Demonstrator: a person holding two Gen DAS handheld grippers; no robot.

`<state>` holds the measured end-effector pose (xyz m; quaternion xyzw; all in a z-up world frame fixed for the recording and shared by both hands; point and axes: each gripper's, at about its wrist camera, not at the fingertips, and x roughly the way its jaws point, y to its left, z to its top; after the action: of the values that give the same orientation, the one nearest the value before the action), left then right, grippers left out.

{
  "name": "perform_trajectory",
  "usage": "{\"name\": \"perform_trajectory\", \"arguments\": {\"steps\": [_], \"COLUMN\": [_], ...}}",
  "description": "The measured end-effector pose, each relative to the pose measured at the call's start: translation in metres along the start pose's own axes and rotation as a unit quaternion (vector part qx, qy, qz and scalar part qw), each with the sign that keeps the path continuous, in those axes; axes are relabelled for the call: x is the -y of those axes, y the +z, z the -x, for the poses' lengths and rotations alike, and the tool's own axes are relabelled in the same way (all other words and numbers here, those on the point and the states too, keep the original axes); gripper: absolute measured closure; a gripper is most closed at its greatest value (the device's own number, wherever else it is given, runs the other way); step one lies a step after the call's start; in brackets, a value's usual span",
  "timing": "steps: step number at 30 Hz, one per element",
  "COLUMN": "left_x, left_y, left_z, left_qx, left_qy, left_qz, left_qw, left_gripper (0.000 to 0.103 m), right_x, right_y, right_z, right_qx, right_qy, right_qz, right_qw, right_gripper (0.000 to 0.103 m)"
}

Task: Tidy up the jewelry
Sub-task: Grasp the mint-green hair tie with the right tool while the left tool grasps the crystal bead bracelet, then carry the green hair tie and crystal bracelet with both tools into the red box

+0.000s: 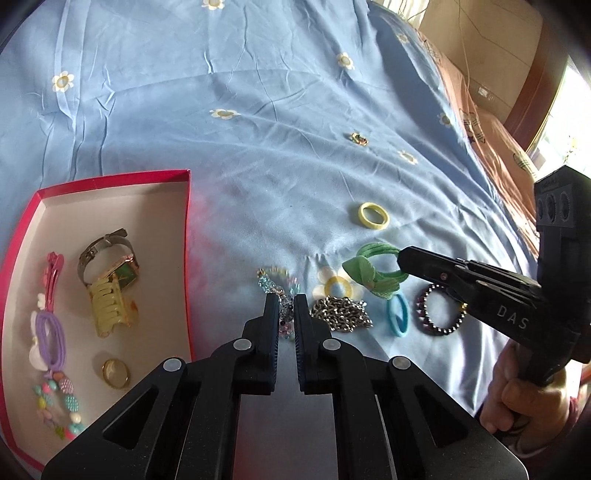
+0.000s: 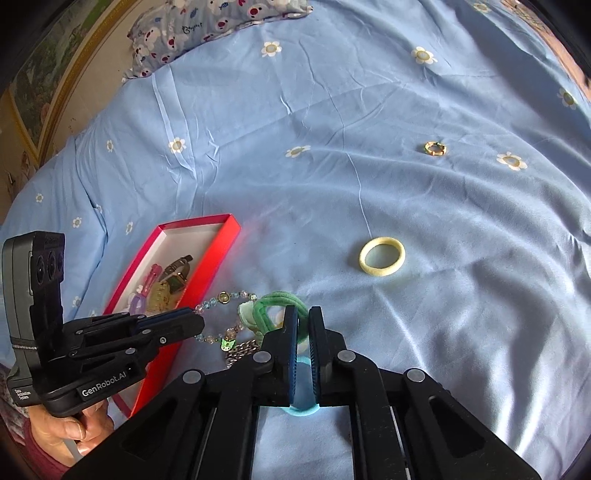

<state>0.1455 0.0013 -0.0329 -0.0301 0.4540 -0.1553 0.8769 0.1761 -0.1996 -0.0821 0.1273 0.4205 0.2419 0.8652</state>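
A bed (image 2: 332, 122) under a wrinkled blue daisy-print sheet (image 1: 221, 155), a patterned pillow (image 2: 207, 26) at its head, daylit

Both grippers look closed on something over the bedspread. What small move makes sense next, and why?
Probably lift the left gripper slightly and carry the clear bead bracelet left over the red box. Its fingers appear shut on the beads, and the box beside it already holds a watch and hair clip. The right gripper pinches the green hair tie.

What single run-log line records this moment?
left gripper: shut on crystal bracelet | right gripper: shut on green hair tie | red box: partly filled
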Motion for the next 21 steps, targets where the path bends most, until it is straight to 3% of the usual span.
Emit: {"name": "perform_trajectory", "arguments": {"steps": [21], "left_x": [-0.022], "left_y": [-0.022], "left_z": [0.078], "left_qx": [0.062], "left_qy": [-0.020], "left_qz": [0.046], "left_qw": [0.9968], "left_gripper": [0.097], "right_x": [-0.046], "right_y": [-0.009], "right_z": [0.014], "right_qx": [0.003], "right_qy": [0.032], "right_qz": [0.028], "right_qw": [0.999], "right_gripper": [0.097]}}
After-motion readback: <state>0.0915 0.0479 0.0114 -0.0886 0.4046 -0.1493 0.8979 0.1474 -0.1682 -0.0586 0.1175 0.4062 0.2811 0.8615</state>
